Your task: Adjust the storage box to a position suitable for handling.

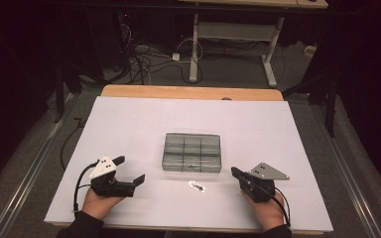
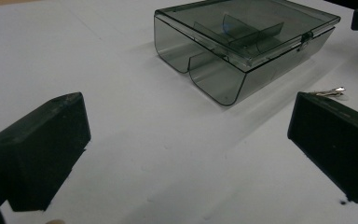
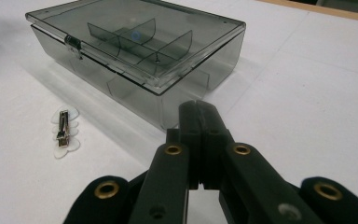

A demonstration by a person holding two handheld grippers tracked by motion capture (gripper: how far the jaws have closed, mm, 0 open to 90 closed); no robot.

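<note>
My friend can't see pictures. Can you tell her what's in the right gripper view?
The right gripper points its shut black jaws at a smoky see-through box with its lid closed and dividers inside. A small metal hair clip lies left of the jaws on the white table.

A smoky compartment box (image 1: pixel 192 152) sits mid-frame on the white table (image 1: pixel 129 124). Just below it lies a small clip (image 1: pixel 197 186), between the wide-jawed left gripper (image 1: pixel 129 169) and the closed right gripper (image 1: pixel 234 172).
</note>
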